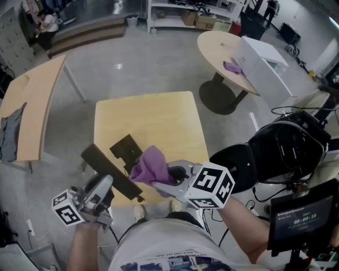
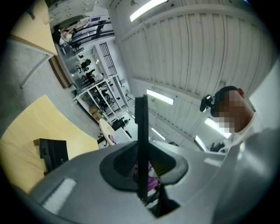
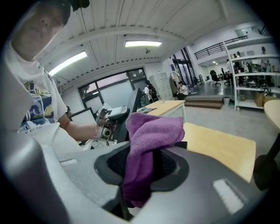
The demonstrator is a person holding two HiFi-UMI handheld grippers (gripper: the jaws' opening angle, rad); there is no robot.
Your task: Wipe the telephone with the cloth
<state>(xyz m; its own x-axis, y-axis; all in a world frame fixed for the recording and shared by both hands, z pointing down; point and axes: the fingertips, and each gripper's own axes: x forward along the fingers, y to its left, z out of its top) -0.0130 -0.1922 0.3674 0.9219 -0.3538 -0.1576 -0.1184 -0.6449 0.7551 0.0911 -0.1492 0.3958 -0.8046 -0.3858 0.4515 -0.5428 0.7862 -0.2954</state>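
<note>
Now the left hand-held gripper clamps the telephone handset aloft over the table's near edge, steadying it so the right hand-held gripper, clenched on the cloth, can rub along its face.

Square wooden tabletop at centre; round table behind right, bearing a white box and a small purple rag; long desk at left; black chair at right; shelving behind.

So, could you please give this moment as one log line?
left gripper: shut on handset | right gripper: shut on purple cloth | telephone base: on table
</note>
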